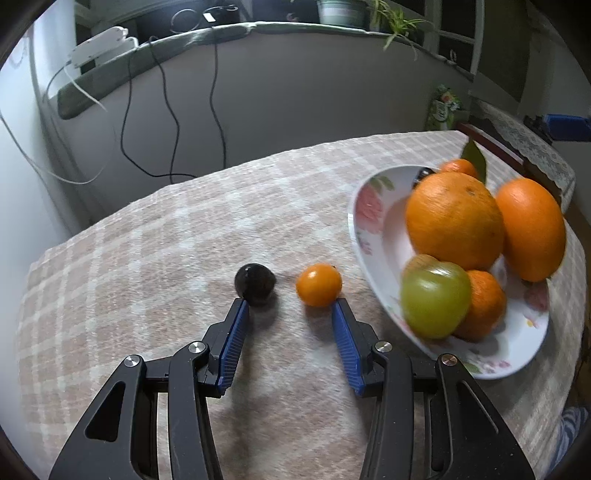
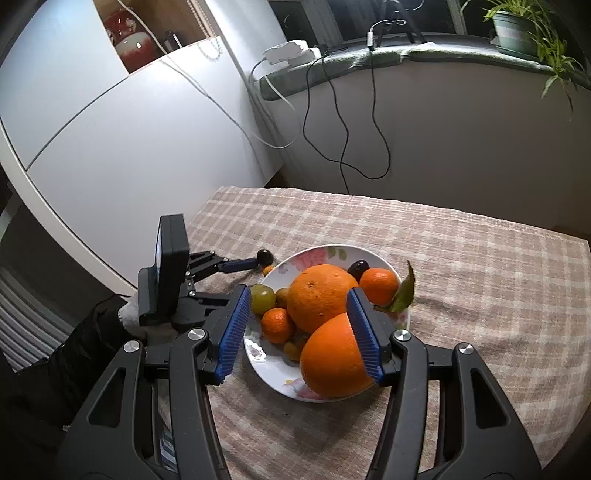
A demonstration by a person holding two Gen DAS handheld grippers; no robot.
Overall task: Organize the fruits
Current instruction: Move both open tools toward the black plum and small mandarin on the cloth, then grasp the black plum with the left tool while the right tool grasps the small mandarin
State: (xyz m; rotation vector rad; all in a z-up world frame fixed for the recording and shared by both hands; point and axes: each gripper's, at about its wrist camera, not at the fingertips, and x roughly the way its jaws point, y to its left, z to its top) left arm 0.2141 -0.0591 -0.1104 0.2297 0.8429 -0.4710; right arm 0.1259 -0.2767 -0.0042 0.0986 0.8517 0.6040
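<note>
A dark plum (image 1: 255,283) and a small orange fruit (image 1: 318,284) lie on the checked cloth just past my left gripper (image 1: 291,308), which is open and empty, its tips right behind them. A flowered white plate (image 1: 373,236) to the right holds two big oranges (image 1: 454,219), a green fruit (image 1: 435,299) and small mandarins. In the right wrist view my right gripper (image 2: 300,295) is open above the plate (image 2: 271,362), around the oranges (image 2: 320,297) without gripping. The left gripper (image 2: 236,264) shows at the plate's left by the plum (image 2: 264,256).
The table is covered by a pink checked cloth (image 1: 177,236). A white cabinet (image 2: 110,147) stands at the left. Cables (image 2: 343,122) hang from a sill with a potted plant (image 2: 517,33). A green packet (image 1: 445,107) stands behind the table's far corner.
</note>
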